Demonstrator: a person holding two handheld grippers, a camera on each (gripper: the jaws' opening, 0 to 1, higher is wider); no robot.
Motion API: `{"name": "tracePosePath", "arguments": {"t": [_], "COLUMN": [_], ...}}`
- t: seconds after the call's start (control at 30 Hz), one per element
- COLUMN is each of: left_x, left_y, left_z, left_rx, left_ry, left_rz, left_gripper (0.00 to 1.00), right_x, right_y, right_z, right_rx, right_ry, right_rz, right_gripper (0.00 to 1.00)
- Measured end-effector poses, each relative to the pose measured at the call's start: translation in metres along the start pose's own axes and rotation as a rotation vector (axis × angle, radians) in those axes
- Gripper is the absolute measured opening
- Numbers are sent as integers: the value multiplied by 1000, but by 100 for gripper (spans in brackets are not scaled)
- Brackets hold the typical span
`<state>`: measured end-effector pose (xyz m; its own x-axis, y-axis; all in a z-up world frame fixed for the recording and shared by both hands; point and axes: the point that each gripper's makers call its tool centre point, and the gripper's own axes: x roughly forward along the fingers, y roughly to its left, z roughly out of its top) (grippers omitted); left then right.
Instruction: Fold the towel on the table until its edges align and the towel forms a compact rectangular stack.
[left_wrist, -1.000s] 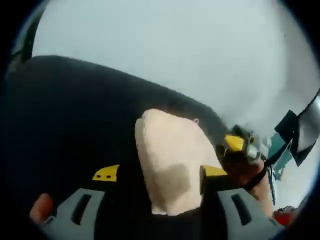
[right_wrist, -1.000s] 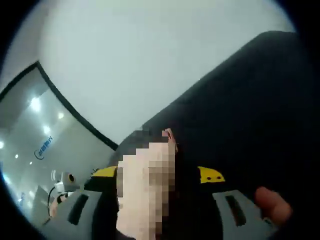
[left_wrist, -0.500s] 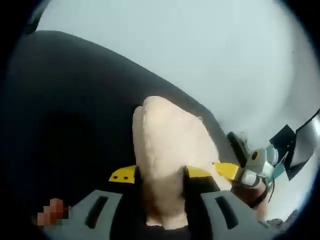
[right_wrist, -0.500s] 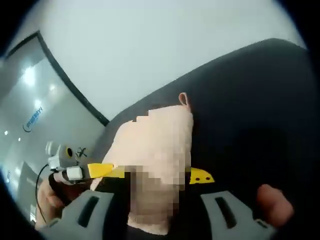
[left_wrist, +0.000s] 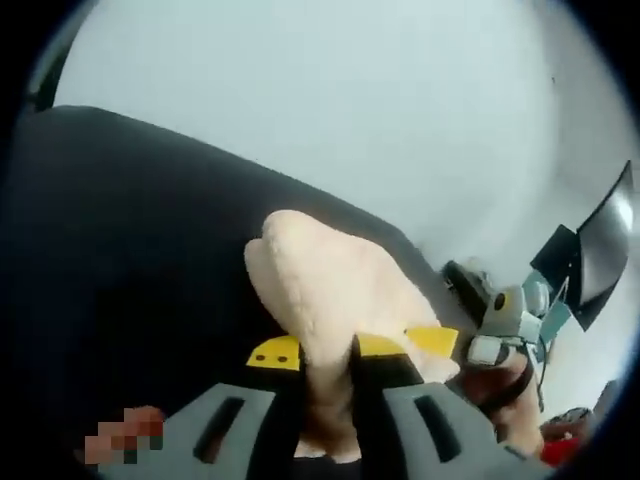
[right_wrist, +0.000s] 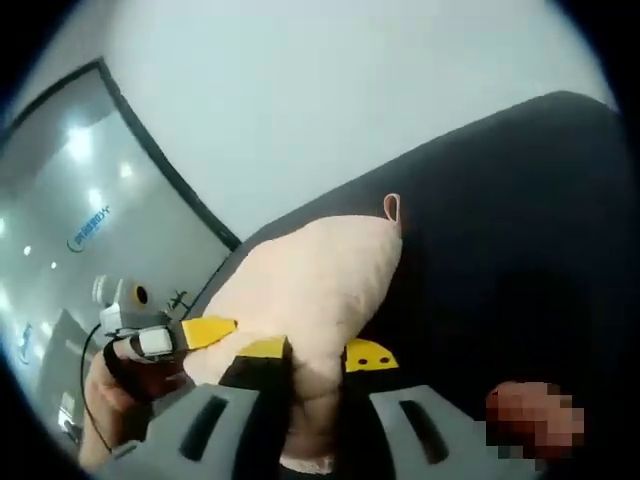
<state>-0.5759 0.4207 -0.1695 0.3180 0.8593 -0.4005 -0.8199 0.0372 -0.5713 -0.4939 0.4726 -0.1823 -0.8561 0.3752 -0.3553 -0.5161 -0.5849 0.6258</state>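
Both pairs of tongs have closed in since a second ago, their yellow-tipped jaws now pinched onto the towel (left_wrist: 330, 300). The left tongs (left_wrist: 325, 355) grasp one bunched edge, the right tongs (right_wrist: 305, 355) the other, beside each other. The pale towel is lifted above the dark desk (left_wrist: 120, 250), its small loop (right_wrist: 391, 208) sticking up.
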Motion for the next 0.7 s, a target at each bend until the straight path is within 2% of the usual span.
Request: {"name": "tracePosePath", "arguments": {"t": [0.1, 0.13, 0.2, 0.27, 0.4, 0.57, 0.7], "left_x": [-1, 3, 8, 11, 20, 34, 42], "left_y": [-34, -38, -48, -63, -98, -133, -160], "left_z": [-19, -21, -31, -41, -63, -87, -110], "left_rx": [38, 67, 75, 74, 88, 62, 123], "left_ry": [-5, -2, 17, 21, 32, 50, 74], "left_rz": [-52, -69, -85, -117, -175, -226, -243], "left_gripper": [14, 14, 14, 14, 14, 14, 14], "right_x": [-31, -42, -63, -90, -129, -173, -200], "right_y": [-8, -12, -20, -28, -48, -71, -91], "right_z": [-3, -4, -8, -12, -9, -9, -16], "right_rx": [-26, -34, -71, -80, -118, -116, -127], "right_ry": [-10, -14, -13, -17, -30, -46, -46], "right_rz": [6, 4, 4, 0, -21, -49, -92], "right_gripper": [16, 16, 16, 16, 16, 16, 16]}}
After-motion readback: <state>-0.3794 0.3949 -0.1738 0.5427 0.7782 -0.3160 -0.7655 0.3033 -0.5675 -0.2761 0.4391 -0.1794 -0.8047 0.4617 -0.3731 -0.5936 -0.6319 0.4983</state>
